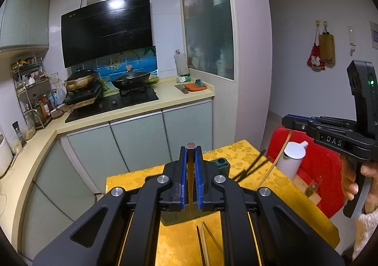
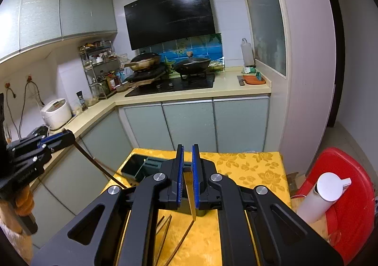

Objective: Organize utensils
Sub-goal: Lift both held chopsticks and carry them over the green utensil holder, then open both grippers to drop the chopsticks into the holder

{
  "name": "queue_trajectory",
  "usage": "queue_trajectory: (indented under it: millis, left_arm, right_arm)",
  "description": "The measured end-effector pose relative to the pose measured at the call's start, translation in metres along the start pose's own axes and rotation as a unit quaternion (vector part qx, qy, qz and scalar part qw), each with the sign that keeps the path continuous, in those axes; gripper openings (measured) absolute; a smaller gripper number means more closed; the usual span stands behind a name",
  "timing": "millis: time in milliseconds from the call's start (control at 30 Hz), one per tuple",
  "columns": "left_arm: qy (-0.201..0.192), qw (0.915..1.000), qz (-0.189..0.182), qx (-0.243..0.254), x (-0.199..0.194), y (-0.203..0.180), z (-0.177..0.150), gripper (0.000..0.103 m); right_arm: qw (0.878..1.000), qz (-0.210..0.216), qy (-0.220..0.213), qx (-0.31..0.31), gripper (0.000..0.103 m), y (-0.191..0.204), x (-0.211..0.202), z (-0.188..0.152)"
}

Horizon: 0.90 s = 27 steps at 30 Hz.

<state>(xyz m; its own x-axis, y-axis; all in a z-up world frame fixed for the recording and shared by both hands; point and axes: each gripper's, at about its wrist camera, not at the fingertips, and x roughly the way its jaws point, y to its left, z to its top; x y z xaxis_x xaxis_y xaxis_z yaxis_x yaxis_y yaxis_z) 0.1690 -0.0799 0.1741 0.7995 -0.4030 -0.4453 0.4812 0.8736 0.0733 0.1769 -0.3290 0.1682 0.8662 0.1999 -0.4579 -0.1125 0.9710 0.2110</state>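
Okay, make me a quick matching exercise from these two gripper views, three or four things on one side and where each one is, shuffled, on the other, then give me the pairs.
Things:
1. dark chopstick
2. pale chopstick
3. white dispenser bottle
4. orange cutting board

Places:
A. on the counter, right of the stove
B. clamped in the left gripper
C. standing by the red stool
D. clamped in the right gripper

Pairs: 1-B, 2-D, 3-C, 4-A
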Motion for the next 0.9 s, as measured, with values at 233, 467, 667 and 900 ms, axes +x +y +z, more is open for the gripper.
queue_trajectory:
  millis: [233,467,667,900]
  left_arm:
    - [0.006,0.9998,0.014,-0.016,0.033,0.004,0.013,0.006]
    - [-0.004,0.9995,0.021,-0.021,0.049,0.004,0.03,0.006]
    - [-0.011,0.9994,0.031,-0.012,0.056,0.001,0.04,0.006]
    - [0.026,0.9988,0.038,-0.019,0.09,0.0,0.017,0.007]
  right_arm:
    - [1.0,-0.016,-0.016,0.008,0.008,-0.005,0.026,0.024]
    - [1.0,-0.006,-0.008,0.021,0.008,-0.008,0.056,0.029]
    - [1.0,0.002,0.002,0.028,0.008,-0.006,0.071,0.027]
    - [0.999,-0.007,0.037,0.024,0.008,-0.001,0.094,0.012]
